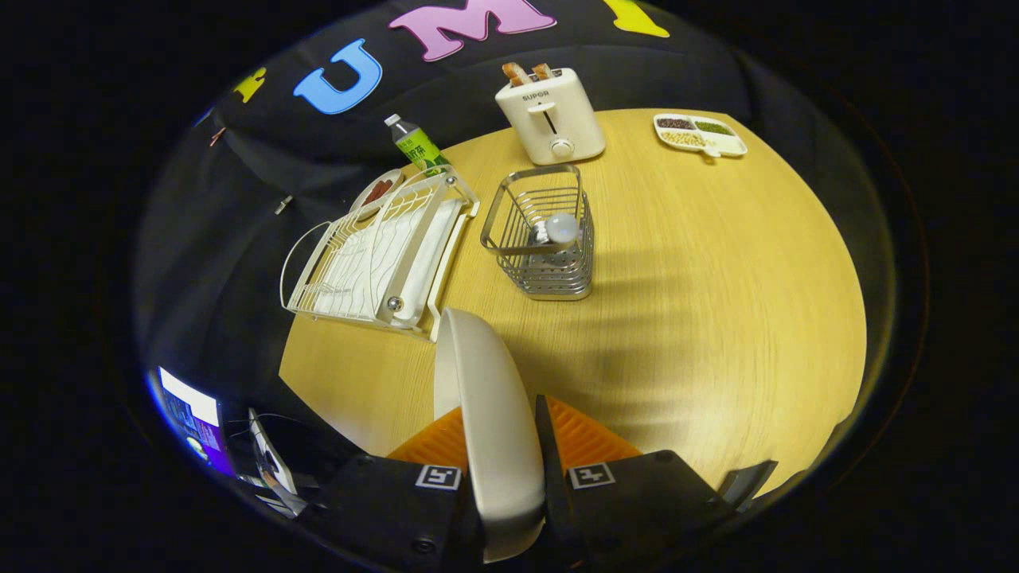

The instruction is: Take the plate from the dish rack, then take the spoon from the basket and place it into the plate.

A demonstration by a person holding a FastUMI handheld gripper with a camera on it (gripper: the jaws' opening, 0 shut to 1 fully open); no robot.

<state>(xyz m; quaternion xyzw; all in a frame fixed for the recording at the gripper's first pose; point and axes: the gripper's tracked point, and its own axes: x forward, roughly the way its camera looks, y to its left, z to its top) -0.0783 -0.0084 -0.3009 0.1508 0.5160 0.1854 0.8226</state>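
My gripper (503, 446) is shut on a white plate (486, 398), which stands on edge between the two fingers above the wooden table (716, 318). Beyond the fingers to the left lies the white wire dish rack (378, 255), with nothing standing in its slots. Straight ahead stands a steel wire basket (545, 235); a spoon (560, 228) sticks up in it, its rounded end showing above the rim.
A white toaster (551, 115) with bread in it stands behind the basket. A green bottle (418, 145) and a small dish (378, 191) sit behind the rack. A divided tray of beans (700, 134) lies at the far right of the table.
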